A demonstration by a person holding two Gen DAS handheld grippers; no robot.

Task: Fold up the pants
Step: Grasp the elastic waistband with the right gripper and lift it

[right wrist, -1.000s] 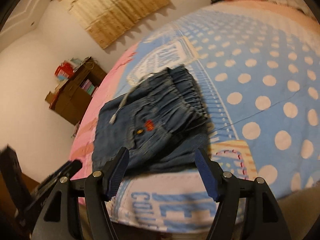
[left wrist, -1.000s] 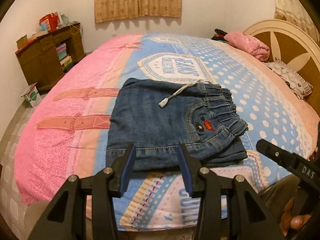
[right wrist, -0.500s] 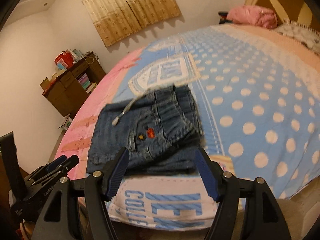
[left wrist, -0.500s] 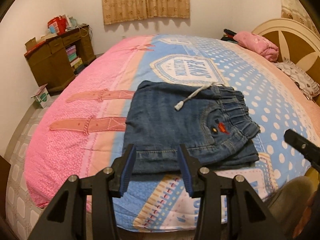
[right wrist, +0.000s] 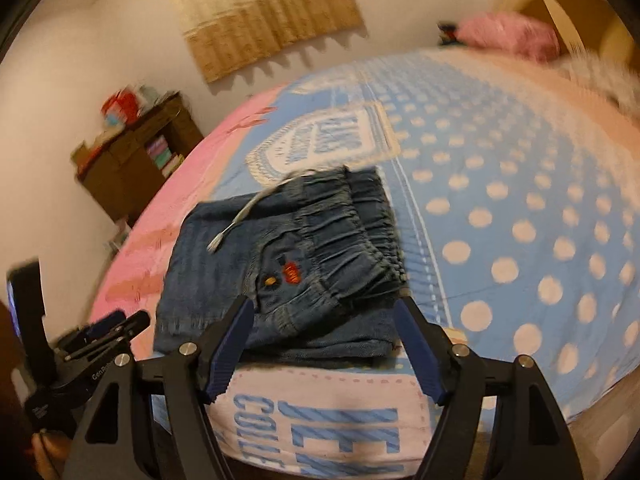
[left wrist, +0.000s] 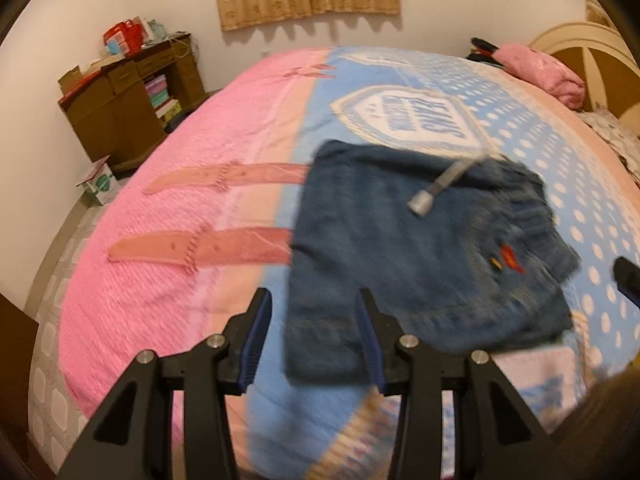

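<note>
Blue denim pants (left wrist: pixel 420 264) lie folded in a flat stack on the bed, waistband to the right, with a white drawstring (left wrist: pixel 444 184) and a small red and yellow embroidery (left wrist: pixel 510 260) on top. They also show in the right wrist view (right wrist: pixel 288 264). My left gripper (left wrist: pixel 316 340) is open and empty, just before the stack's near left corner. My right gripper (right wrist: pixel 324 344) is open and empty, just before the stack's near edge. The left gripper's body shows at the left in the right wrist view (right wrist: pixel 96 340).
The bed cover (left wrist: pixel 180 208) is pink on the left and blue with white dots on the right. A brown cabinet (left wrist: pixel 128 108) stands by the far left wall. A pink bundle (left wrist: pixel 540 72) lies by the headboard (left wrist: pixel 600 48). A small box (left wrist: pixel 100 182) sits on the floor.
Both grippers stay open. The left view has shifted left, so the pants sit further right in it. The right view has drawn nearer to the stack's front edge.
</note>
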